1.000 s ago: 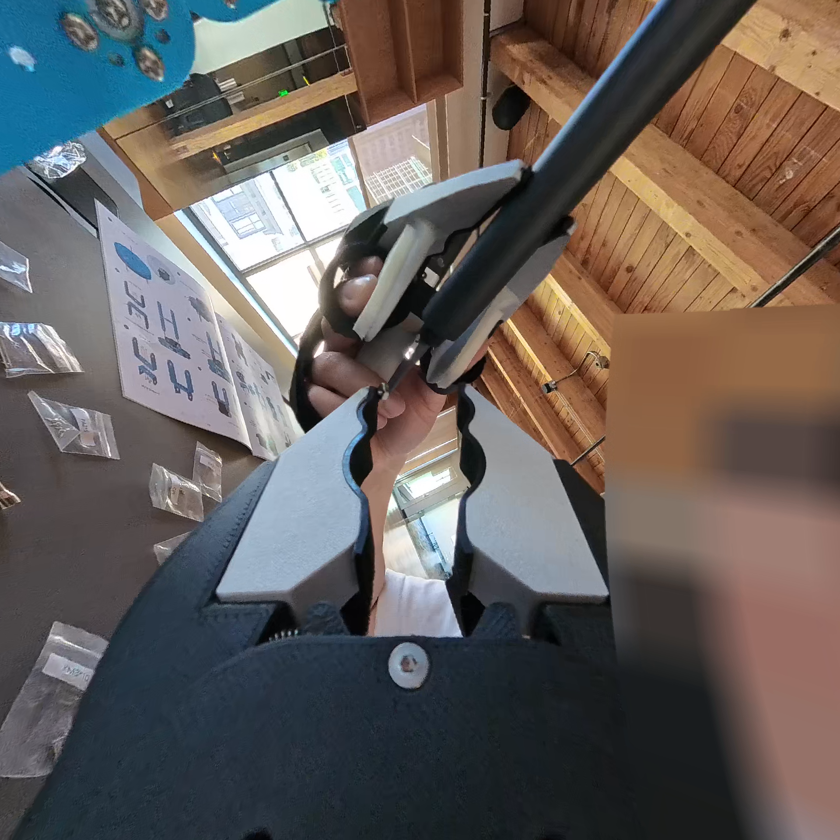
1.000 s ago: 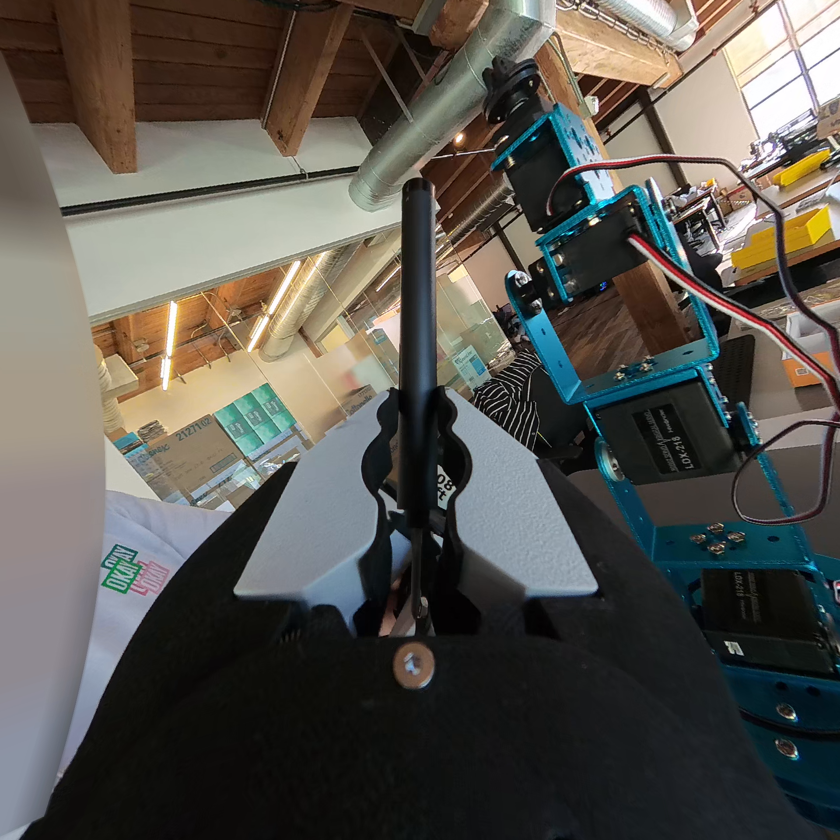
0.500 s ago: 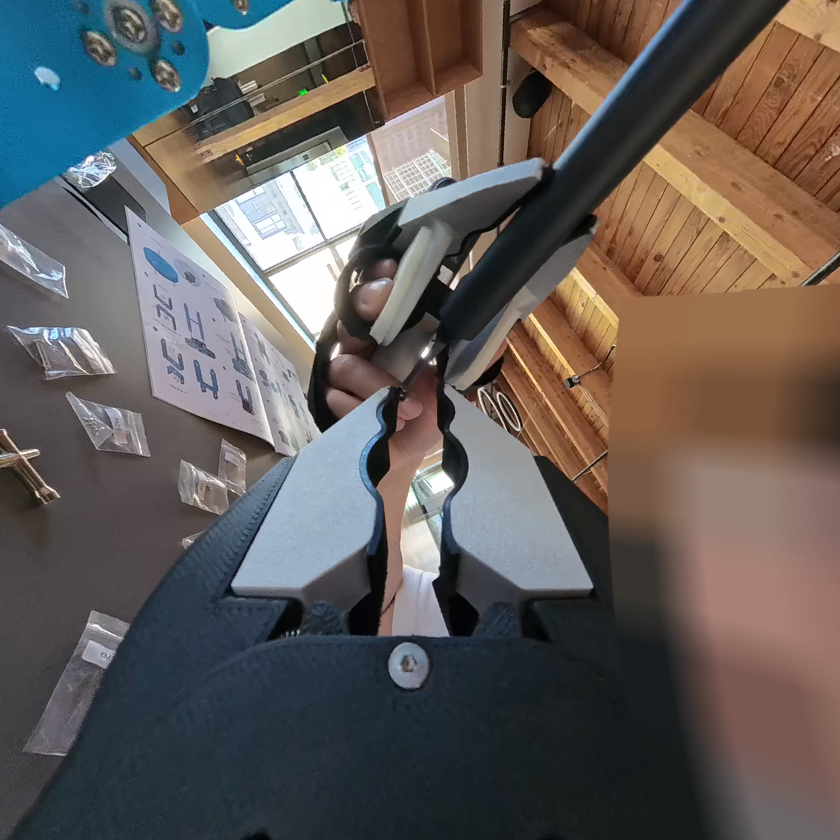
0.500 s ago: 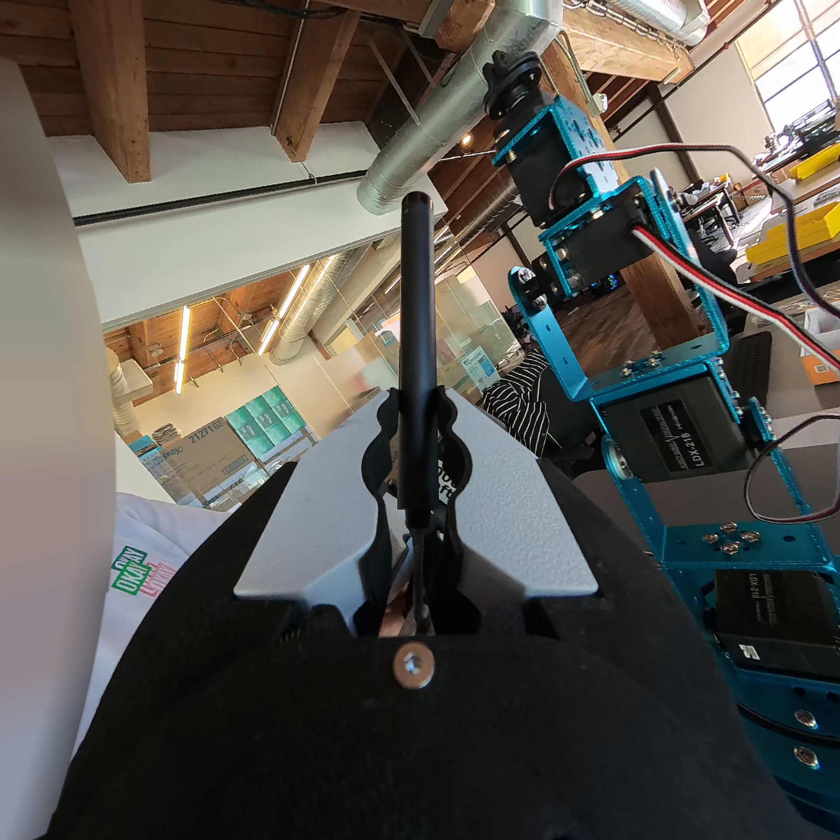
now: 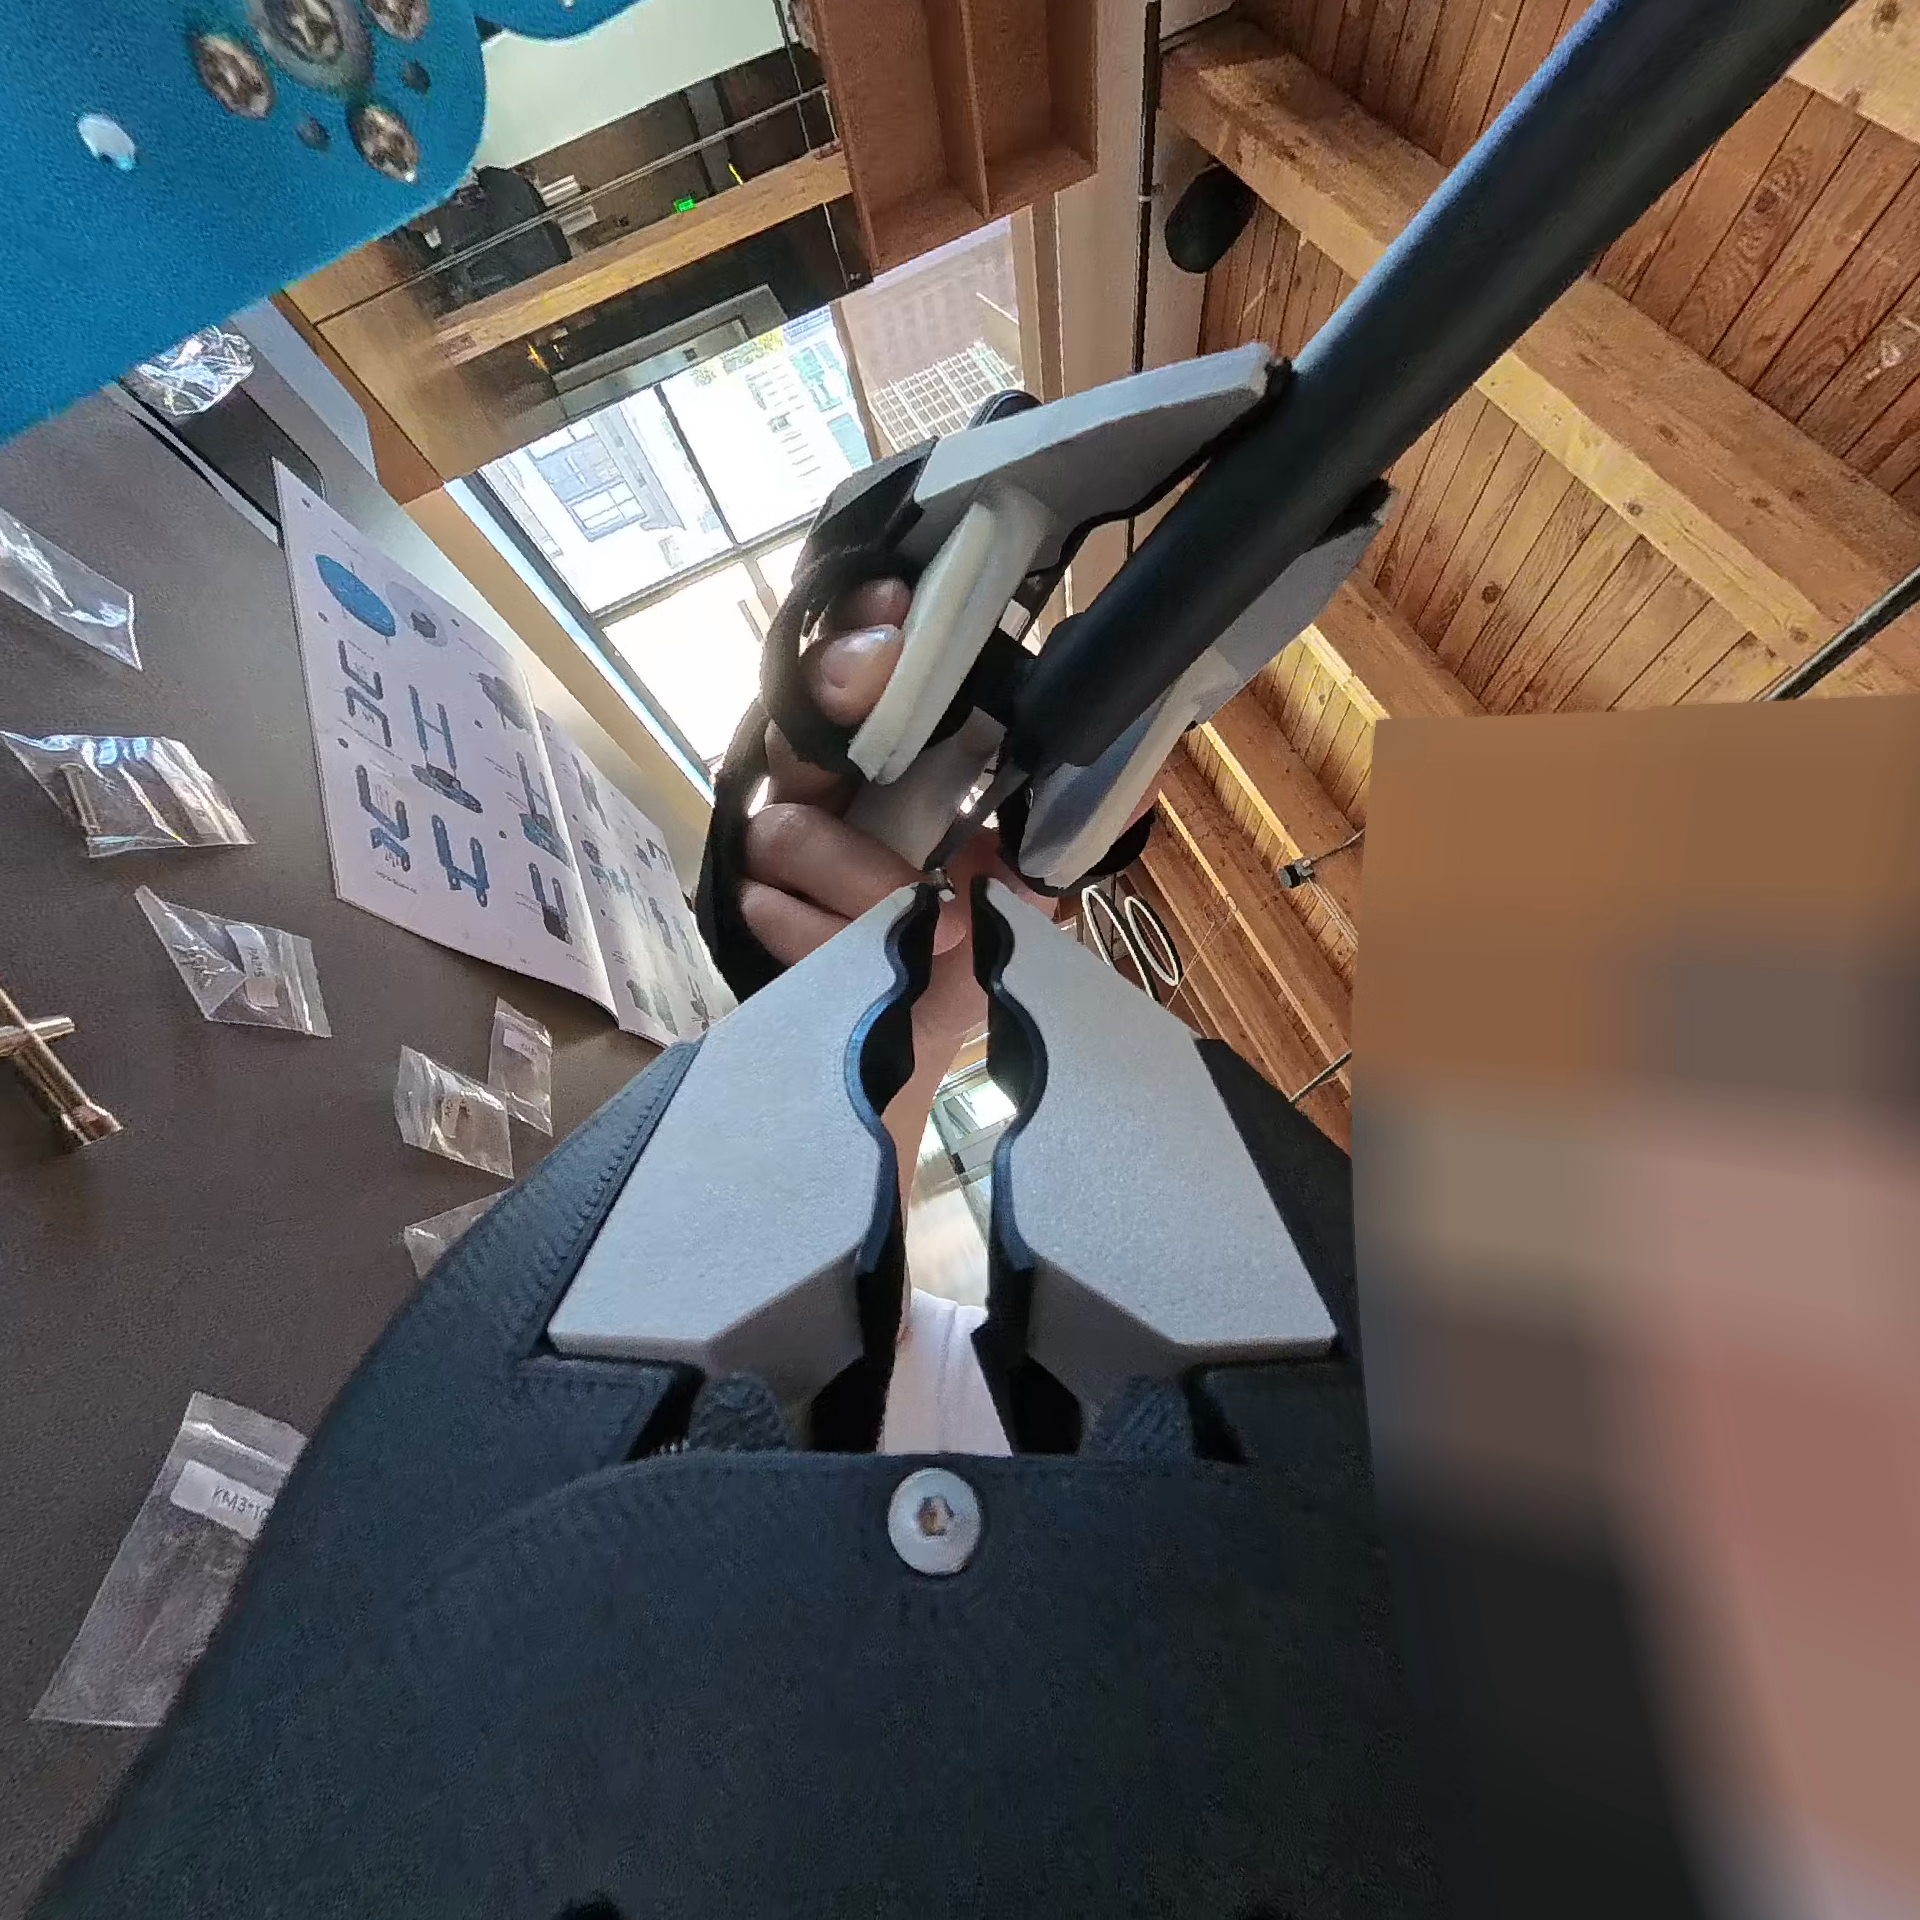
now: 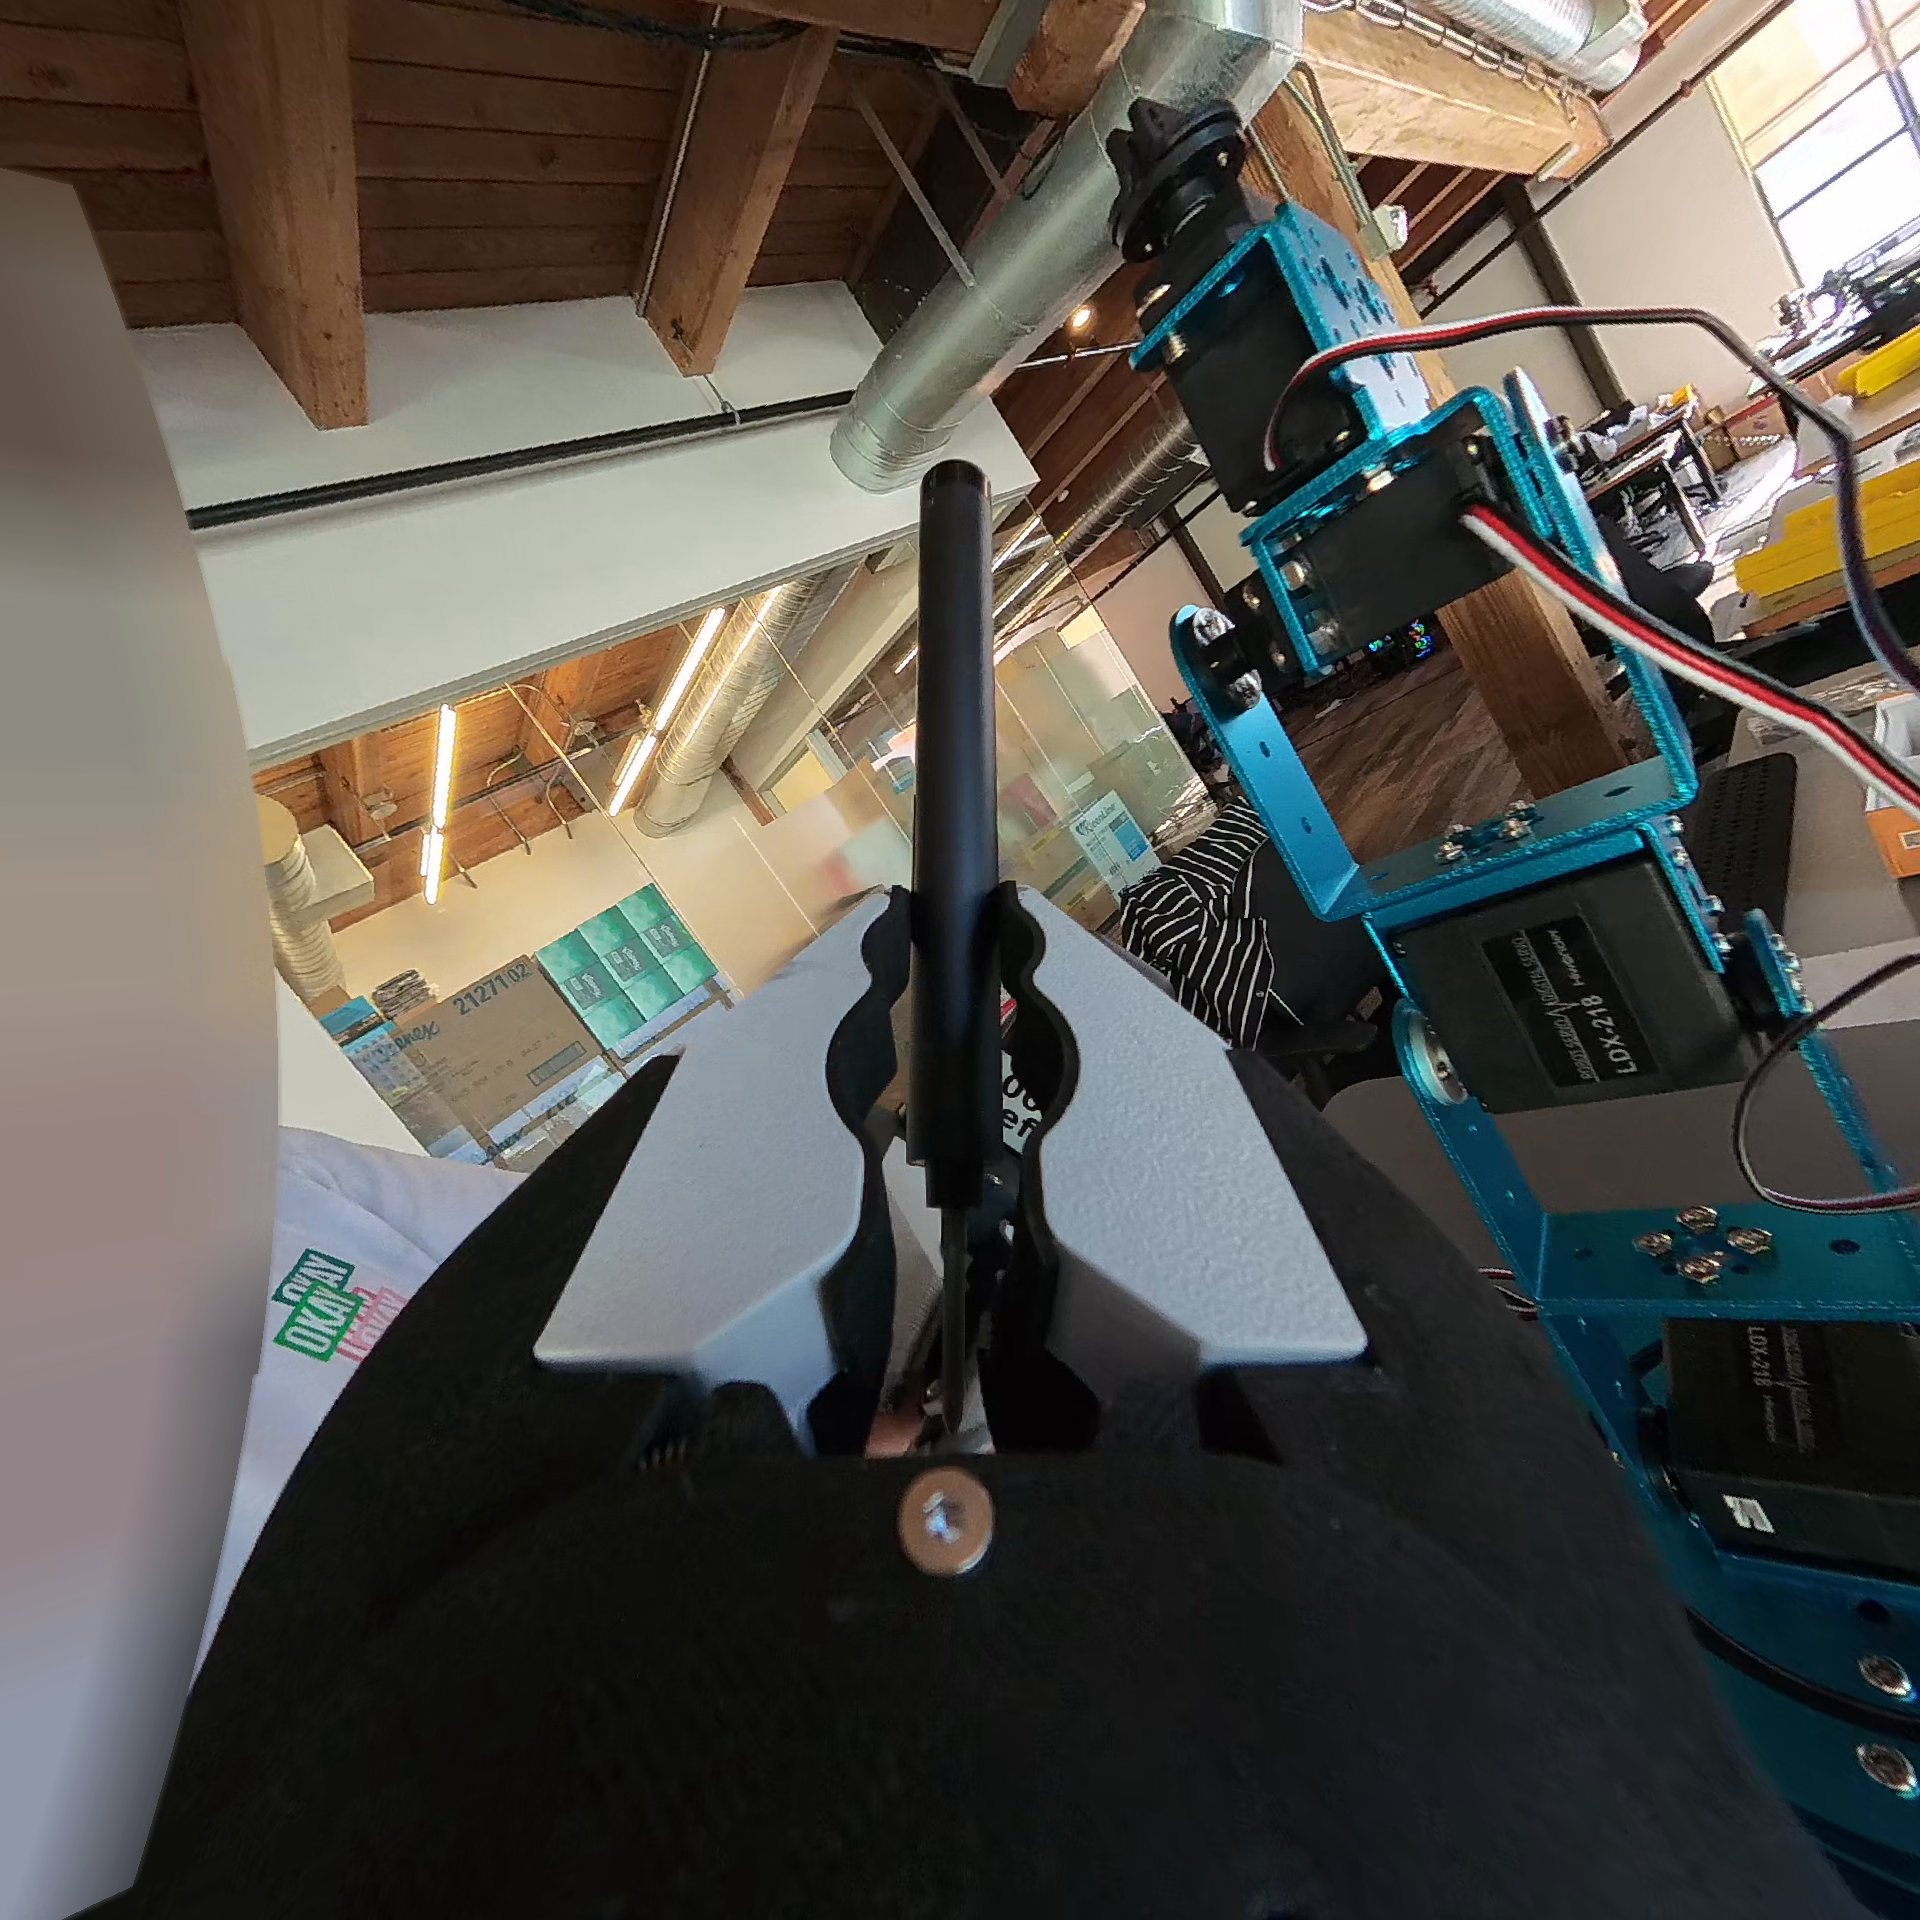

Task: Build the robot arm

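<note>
Fingers of the right gripper (image 6: 956, 935) clamp a black screwdriver (image 6: 951, 790) at frame centre; the left gripper (image 5: 951, 914), fingers slightly apart, holds nothing, meeting its tip (image 5: 940, 878). Misalignment could knock whatever tiny part sits there loose.

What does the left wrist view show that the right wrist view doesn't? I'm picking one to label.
Only the left wrist view: the left gripper, slightly open and empty, an open instruction booklet and small plastic bags on the dark table, and a hand on the right gripper. Only the right wrist view: cardboard boxes and a silver duct. Both: the right gripper shut on the black screwdriver, and the blue servo arm.
</note>
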{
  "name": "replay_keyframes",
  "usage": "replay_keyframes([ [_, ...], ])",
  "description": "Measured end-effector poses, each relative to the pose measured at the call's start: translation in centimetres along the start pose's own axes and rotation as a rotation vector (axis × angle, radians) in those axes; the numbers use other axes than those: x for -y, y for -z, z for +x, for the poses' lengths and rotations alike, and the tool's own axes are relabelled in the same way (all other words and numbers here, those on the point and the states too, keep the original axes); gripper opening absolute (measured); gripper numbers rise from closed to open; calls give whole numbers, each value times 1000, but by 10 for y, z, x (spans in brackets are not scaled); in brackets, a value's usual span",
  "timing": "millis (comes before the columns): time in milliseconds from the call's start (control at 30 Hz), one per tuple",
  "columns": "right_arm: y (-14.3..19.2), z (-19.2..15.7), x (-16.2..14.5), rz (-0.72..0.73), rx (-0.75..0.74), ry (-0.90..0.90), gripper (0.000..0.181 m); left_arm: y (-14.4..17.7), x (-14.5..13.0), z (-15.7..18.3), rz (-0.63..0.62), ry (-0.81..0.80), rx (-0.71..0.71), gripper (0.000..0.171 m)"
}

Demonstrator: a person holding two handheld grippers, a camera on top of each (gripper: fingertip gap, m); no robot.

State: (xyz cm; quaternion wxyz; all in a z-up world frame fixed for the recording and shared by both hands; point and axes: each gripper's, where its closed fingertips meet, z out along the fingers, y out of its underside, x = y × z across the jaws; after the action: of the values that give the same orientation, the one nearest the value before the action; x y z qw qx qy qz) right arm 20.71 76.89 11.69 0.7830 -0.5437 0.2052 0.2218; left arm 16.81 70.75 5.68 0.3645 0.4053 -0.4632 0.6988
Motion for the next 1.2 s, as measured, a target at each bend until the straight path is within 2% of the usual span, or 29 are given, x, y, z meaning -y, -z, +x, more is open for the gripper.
replay_keyframes([
  [700,8,-1,-5,-22,-14,3,15,1,-13,0,-52,-15,2,1],
  [900,36,14,-30,-81,-107,-45,15,23,-18,-15,-68,-48,66,1],
  [1200,93,24,-96,-127,-202,-237,15,66,-21,-41,-73,-75,127,1],
])
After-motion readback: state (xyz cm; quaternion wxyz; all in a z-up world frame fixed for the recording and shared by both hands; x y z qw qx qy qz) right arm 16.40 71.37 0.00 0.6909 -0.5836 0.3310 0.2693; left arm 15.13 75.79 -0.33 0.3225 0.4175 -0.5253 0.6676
